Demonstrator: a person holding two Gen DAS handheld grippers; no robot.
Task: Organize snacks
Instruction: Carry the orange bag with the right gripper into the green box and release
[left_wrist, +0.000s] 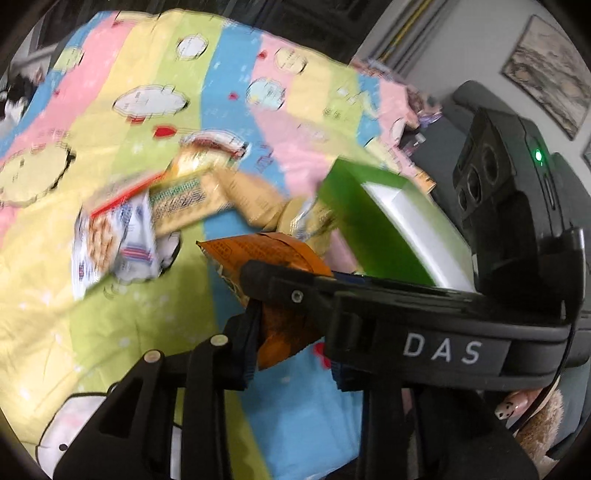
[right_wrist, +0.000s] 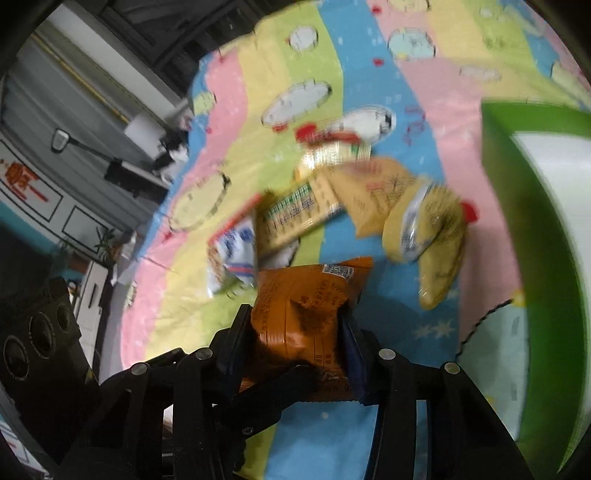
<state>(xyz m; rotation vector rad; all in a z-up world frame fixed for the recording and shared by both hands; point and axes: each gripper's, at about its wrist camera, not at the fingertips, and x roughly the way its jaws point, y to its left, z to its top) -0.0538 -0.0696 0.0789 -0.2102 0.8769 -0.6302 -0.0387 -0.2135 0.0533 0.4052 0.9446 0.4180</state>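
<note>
Heavy motion blur in both views. An orange snack packet is seen at centre of the right wrist view, clamped narrow between the pads of the right gripper; the packet is creased where it is pinched. A black finger of the other tool is laid across the packet's lower edge at 6 o'clock.

In the left wrist view the same packet is seen just below centre, caught in the closed-down left gripper. The left gripper's right finger is hidden behind the right tool's body, marked "DAS", which is crossed in from 3 o'clock. The packet is thus gripped by both tongs and held above the striped bedsheet, not resting on it.

A green box with a white inside is seen at 3 o'clock, close to the packet. A loose heap of snacks is spread on the sheet past the packet, at 12 o'clock in the right view: a white-and-blue packet, a tan wrapper, yellow packets. Some overlap. A painted fingernail is caught at 4 o'clock in the left view.
</note>
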